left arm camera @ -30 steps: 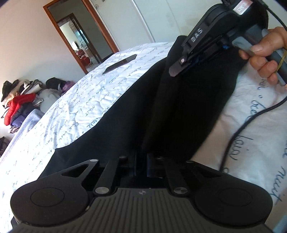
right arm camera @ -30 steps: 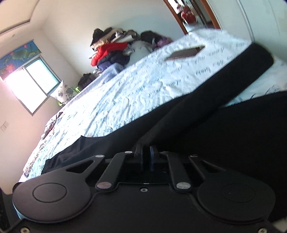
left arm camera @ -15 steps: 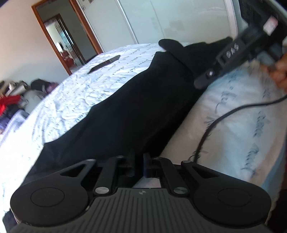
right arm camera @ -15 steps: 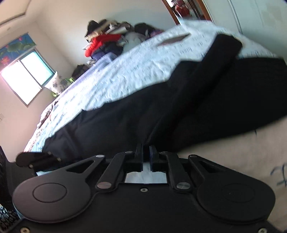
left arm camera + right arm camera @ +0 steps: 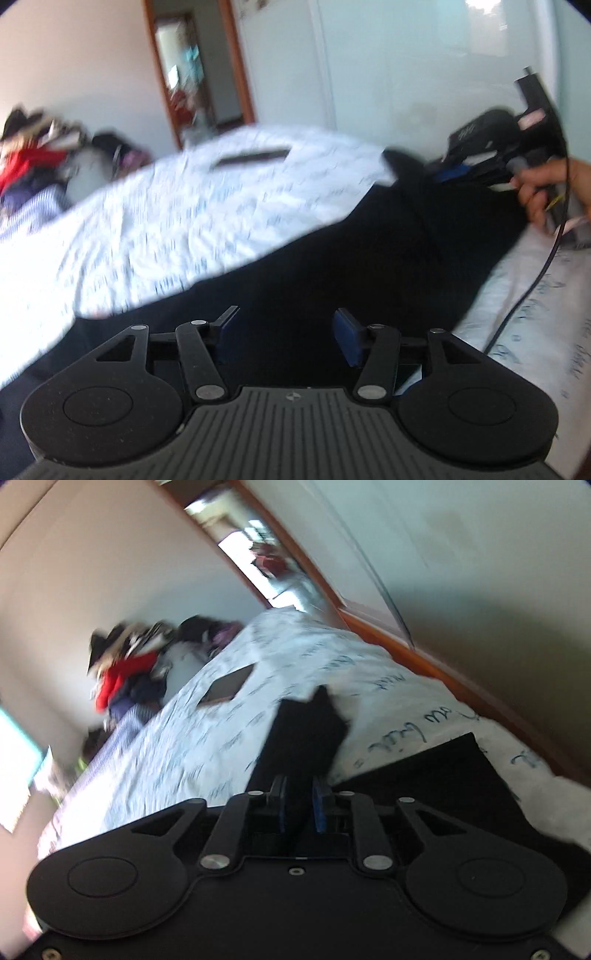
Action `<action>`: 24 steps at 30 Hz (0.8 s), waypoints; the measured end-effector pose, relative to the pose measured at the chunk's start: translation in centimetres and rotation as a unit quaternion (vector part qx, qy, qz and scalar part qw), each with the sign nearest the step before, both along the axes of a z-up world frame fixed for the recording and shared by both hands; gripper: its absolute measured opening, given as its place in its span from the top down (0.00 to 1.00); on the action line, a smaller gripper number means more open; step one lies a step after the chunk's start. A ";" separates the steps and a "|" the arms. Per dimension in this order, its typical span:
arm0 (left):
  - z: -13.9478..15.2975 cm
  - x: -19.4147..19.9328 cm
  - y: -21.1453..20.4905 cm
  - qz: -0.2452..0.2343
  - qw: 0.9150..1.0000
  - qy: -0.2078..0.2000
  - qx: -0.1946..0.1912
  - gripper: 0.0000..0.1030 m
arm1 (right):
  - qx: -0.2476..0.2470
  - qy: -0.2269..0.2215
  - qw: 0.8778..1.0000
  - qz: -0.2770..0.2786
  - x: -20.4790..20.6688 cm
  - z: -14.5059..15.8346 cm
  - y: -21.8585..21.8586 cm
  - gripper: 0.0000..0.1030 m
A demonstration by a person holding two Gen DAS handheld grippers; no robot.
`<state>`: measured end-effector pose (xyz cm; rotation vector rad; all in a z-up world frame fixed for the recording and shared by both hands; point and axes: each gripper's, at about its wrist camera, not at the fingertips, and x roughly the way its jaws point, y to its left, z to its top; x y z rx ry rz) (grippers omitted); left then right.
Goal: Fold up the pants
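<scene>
Black pants [image 5: 369, 258] lie along the bed's [image 5: 184, 221] near edge. L gripper [image 5: 286, 334] hovers over them w/ fingers wide apart, holding nothing. R gripper [image 5: 300, 803] sits by the bed's far corner — fingers close together w/ pant fabric between them; whether it's clamped can't be told.

A bed [image 5: 192, 206] is covered by a white quilt [image 5: 207, 738] printed with dark handwriting. Black pants [image 5: 369, 258] are spread across its near side, and a flat dark rectangular object [image 5: 227, 689] is laid farther back on the quilt.
</scene>
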<state>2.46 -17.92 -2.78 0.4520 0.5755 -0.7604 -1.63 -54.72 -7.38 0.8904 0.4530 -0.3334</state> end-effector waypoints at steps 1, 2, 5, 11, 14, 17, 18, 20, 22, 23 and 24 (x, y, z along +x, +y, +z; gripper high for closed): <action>-0.6 0.4 -0.3 0.004 1.000 0.015 0.004 0.43 | 0.015 -0.001 1.000 -0.012 0.3 -0.4 -0.6 0.73; -1.1 0.7 -0.6 0.007 1.000 0.027 0.007 0.43 | 0.028 -0.004 0.999 -0.017 0.6 -0.7 -0.9 0.72; -2.0 0.4 -0.6 0.006 1.000 0.019 0.010 0.43 | 0.036 -0.010 0.999 -0.027 0.9 -1.0 -1.2 0.70; -2.0 -0.1 -1.1 -0.010 1.000 -0.005 0.021 0.43 | -0.014 -0.025 0.999 -0.037 -0.5 1.1 -0.1 0.91; -1.9 -0.3 -0.6 -0.020 1.000 0.003 0.017 0.43 | -0.038 -0.034 0.997 -0.053 -3.1 2.7 0.1 0.91; -1.9 -1.3 -0.4 -0.030 0.999 -0.002 0.020 0.43 | -0.057 -0.031 0.995 -0.073 -6.7 3.9 0.4 0.91; -1.9 -1.4 -0.4 -0.035 0.999 -0.005 0.021 0.43 | -0.059 -0.029 0.995 -0.079 -7.9 4.1 0.5 0.91; -1.9 -1.9 -0.3 -0.043 0.999 -0.010 0.023 0.43 | -0.056 -0.020 0.994 -0.091 -10.3 3.9 0.7 0.91; -1.8 -2.2 -0.3 -0.050 0.998 -0.010 0.024 0.43 | -0.046 -0.013 0.994 -0.102 -12.3 3.3 0.9 0.92; -1.8 -2.4 -0.3 -0.052 0.998 -0.009 0.025 0.43 | -0.037 -0.011 0.994 -0.106 -13.1 3.0 1.0 0.93; -1.7 -2.4 -0.3 -0.054 0.998 -0.008 0.025 0.43 | -0.029 -0.010 0.993 -0.110 -13.7 2.5 1.1 0.93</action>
